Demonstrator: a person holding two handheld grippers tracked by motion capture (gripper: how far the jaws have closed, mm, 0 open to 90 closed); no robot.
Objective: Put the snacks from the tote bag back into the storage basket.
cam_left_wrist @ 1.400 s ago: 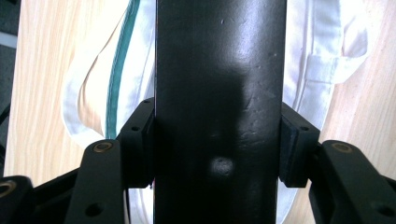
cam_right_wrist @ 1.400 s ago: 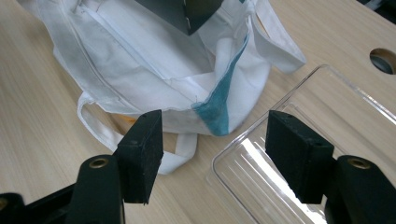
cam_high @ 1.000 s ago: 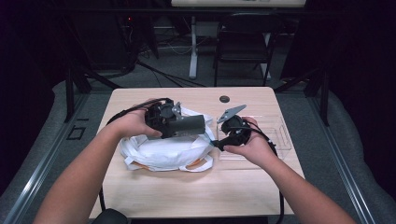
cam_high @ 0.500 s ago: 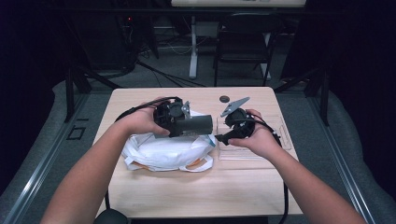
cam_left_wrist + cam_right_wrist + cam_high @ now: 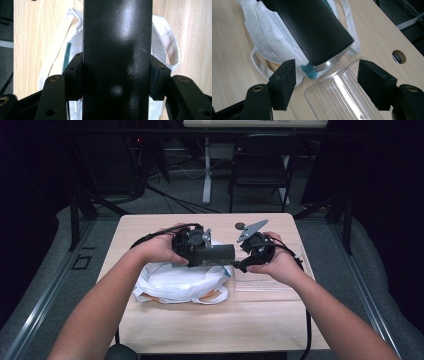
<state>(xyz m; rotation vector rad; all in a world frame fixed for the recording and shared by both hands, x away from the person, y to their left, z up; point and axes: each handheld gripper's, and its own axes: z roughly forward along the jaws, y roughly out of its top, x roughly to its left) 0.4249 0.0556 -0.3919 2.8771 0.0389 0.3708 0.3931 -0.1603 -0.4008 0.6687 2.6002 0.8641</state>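
Observation:
A black cylinder (image 5: 218,254) with a silver rim at its end lies level above a white cloth bag (image 5: 175,282). My left gripper (image 5: 207,255) is shut on it. In the left gripper view both pads (image 5: 157,80) press the sides of the cylinder (image 5: 117,50), with the bag (image 5: 162,37) beneath. My right gripper (image 5: 241,264) stands open at the cylinder's free end. In the right gripper view the cylinder (image 5: 312,27) ends just beyond the gap of the right gripper (image 5: 327,75), and neither pad touches it. A clear ribbed plastic tray (image 5: 347,97) lies below the jaws.
The light wooden table (image 5: 225,325) carries the bag at centre left and the clear tray (image 5: 270,282) to its right. A round cable hole (image 5: 240,225) sits near the far edge. Cables trail off both sides. A dark chair stands beyond the table.
My left gripper has carried the black cylinder to the right, closer to the right gripper. The right hand has hardly moved.

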